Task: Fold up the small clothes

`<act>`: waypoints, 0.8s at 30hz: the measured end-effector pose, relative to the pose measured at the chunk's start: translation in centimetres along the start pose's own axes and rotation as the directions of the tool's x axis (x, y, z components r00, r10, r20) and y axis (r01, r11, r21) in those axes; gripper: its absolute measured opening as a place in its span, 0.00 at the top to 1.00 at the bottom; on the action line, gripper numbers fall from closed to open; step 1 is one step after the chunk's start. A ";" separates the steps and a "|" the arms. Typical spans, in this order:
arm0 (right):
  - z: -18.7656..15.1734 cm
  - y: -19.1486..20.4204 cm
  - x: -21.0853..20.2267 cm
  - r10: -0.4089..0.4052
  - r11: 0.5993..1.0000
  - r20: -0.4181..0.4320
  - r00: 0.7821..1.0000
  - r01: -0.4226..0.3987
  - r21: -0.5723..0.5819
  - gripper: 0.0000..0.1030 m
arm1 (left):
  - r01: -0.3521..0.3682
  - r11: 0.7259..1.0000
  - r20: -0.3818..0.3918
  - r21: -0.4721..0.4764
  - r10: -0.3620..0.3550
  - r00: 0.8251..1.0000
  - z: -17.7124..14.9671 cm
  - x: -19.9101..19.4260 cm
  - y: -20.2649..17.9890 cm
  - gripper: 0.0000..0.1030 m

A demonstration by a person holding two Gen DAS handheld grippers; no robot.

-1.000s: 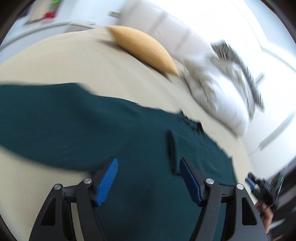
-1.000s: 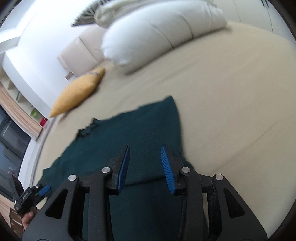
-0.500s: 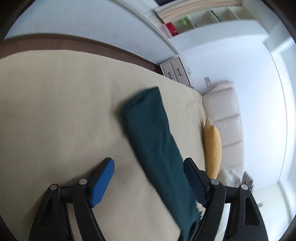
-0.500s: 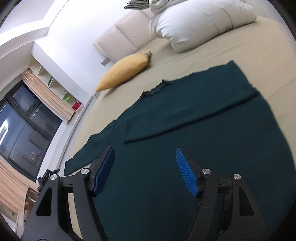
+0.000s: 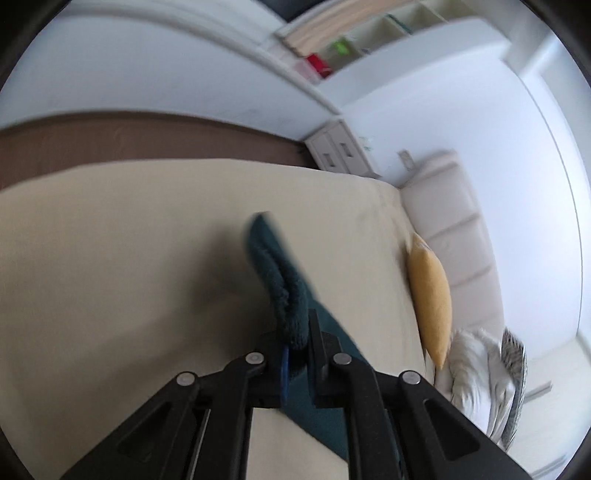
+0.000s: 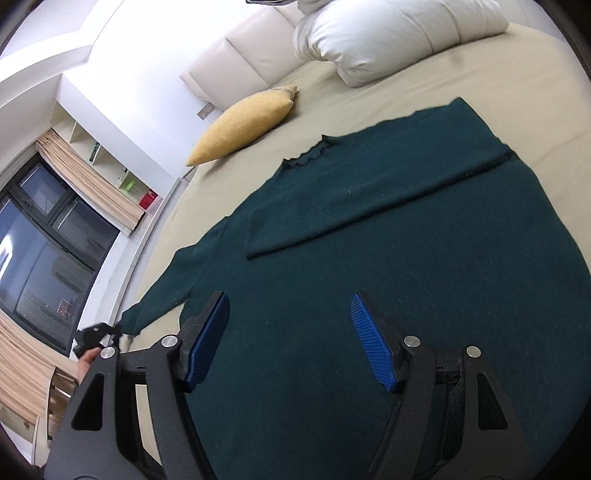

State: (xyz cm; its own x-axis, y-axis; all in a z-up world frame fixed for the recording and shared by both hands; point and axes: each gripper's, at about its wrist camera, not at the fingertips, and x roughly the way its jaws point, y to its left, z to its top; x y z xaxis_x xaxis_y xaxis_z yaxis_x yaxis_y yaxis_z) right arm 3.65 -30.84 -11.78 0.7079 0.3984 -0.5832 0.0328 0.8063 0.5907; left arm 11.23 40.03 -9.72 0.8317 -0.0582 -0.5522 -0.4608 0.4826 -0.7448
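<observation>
A dark green sweater (image 6: pixel 388 236) is being laid flat on the beige bed (image 6: pixel 517 74), one sleeve folded across its chest. The other sleeve's cuff (image 5: pixel 284 291) is being pinched by the left tool (image 5: pixel 297 354), raised off the sheet. The right tool (image 6: pixel 290 339) is being held spread above the sweater's body. A yellow pillow (image 6: pixel 243 125) is lying near the collar.

A wide bed (image 6: pixel 461 74) with a beige sheet fills the room. At its head stands a cream padded headboard (image 6: pixel 236 59), with a mustard cushion (image 6: pixel 243 125) and a white duvet (image 6: pixel 388 33) lying near it. White walls (image 5: pixel 147 74) carry open shelving (image 5: pixel 369 37) holding small red and green items. Dark windows (image 6: pixel 44 229) with peach curtains (image 6: pixel 85 184) run along one side. A white drawer unit (image 5: pixel 340 151) stands by the bed's corner.
</observation>
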 end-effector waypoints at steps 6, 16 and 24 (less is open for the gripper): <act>-0.8 -1.9 -0.8 -0.003 0.999 0.013 1.000 0.003 0.044 0.34 | 0.086 0.852 -0.053 0.516 -0.068 0.996 -10.4 -0.7 -16.2 0.92; -0.8 -7.6 -1.8 -0.044 0.986 0.008 0.999 0.042 0.164 0.34 | 0.231 0.443 -0.327 0.866 0.151 0.933 -38.1 6.8 -23.0 0.83; 0.1 -8.0 1.0 0.011 0.980 -0.063 0.998 0.002 0.201 0.30 | 0.266 0.487 -0.346 0.832 0.080 0.935 -35.7 1.5 -19.9 0.24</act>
State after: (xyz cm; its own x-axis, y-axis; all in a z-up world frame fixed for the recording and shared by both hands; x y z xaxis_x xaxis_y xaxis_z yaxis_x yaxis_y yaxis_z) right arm 4.17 -36.88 -17.05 0.6625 0.4340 -0.6106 0.1753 0.7026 0.6896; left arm 10.62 -0.85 -9.10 0.6334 -0.3178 -0.7056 0.2546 0.9466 -0.1978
